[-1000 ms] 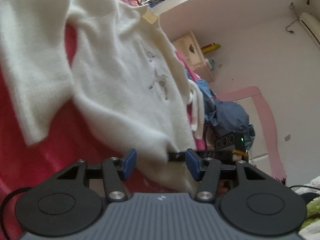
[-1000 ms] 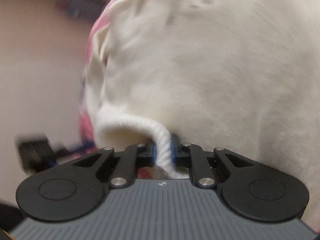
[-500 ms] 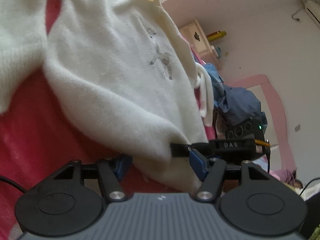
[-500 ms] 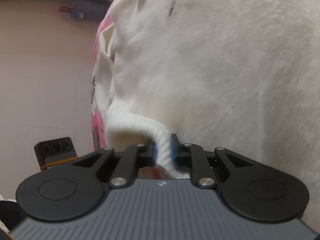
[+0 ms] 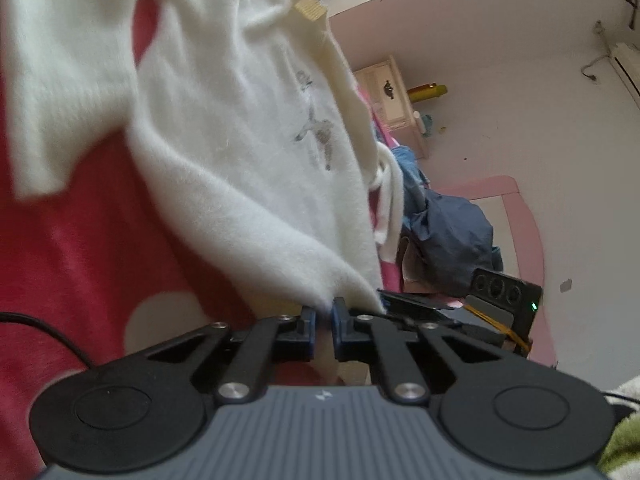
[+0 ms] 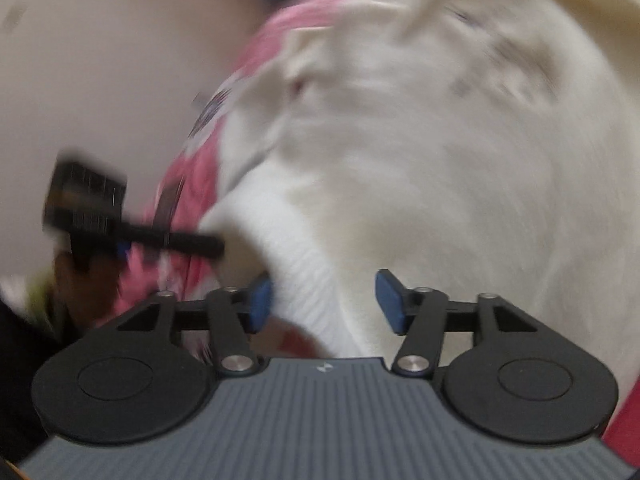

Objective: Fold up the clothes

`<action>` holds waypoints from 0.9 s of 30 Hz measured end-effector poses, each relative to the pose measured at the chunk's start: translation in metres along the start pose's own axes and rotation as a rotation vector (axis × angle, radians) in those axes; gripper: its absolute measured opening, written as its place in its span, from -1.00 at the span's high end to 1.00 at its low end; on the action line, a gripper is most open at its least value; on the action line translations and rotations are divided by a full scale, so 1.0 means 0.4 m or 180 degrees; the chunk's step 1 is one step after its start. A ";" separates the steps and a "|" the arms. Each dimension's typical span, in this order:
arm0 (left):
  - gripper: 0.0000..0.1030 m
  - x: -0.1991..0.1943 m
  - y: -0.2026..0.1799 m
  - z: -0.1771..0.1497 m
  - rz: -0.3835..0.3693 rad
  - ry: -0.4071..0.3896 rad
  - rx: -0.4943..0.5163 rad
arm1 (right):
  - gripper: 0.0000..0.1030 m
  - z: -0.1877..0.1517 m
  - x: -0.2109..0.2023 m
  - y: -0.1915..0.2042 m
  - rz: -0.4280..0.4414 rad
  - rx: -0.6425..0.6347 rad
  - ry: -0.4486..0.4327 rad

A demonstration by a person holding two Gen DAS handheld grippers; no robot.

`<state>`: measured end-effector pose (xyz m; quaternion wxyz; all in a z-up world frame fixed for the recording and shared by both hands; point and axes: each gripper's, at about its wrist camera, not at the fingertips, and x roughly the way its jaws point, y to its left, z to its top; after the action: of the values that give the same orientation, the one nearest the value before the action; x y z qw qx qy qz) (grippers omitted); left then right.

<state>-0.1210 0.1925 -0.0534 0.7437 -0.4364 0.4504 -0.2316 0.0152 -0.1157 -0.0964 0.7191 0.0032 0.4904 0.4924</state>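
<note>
Clearly hem-first: white sweater [image 5: 248,152] spread on the red blanket [image 5: 88,248], stretching straight ahead. Left tool [image 5: 323,322] pinched on its near corner; right tool [image 6: 323,300] spread wide around the ribbed hem.

A home bedroom is shown. A red blanket [image 5: 80,248] with a white dot is spread over a bed, and a white sweater [image 5: 248,152] is laid across it. A pink bed frame [image 5: 524,216] is seen against a pale wall [image 5: 540,120]. A small cream cabinet [image 5: 394,100] stands by that wall, with a yellow bottle [image 5: 428,91] lying on top. Blue clothes [image 5: 452,232] are heaped at the bed's edge. An air conditioner [image 5: 628,64] is mounted high on the wall.
</note>
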 end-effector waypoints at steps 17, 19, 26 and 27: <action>0.86 -0.067 0.028 -0.011 -0.0376 -0.0272 -0.0419 | -0.25 -0.095 0.112 0.281 -0.0796 -0.2602 0.0105; 0.86 -0.066 0.031 -0.012 -0.0449 -0.0283 -0.0481 | -0.25 -0.109 0.133 0.295 -0.1035 -0.2783 0.0096; 0.82 -0.046 0.023 -0.008 -0.0629 -0.0281 -0.0556 | 0.58 -0.042 0.113 0.269 -0.1088 -0.2122 -0.0196; 0.71 -0.047 0.022 -0.007 -0.0643 -0.0288 -0.0560 | 0.70 -0.020 0.101 0.247 -0.0994 -0.1819 -0.0225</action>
<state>-0.1332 0.2098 -0.0528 0.6950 -0.5530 0.3889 -0.2449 -0.0588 -0.0400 -0.0805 0.7742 -0.2569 0.3016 0.4935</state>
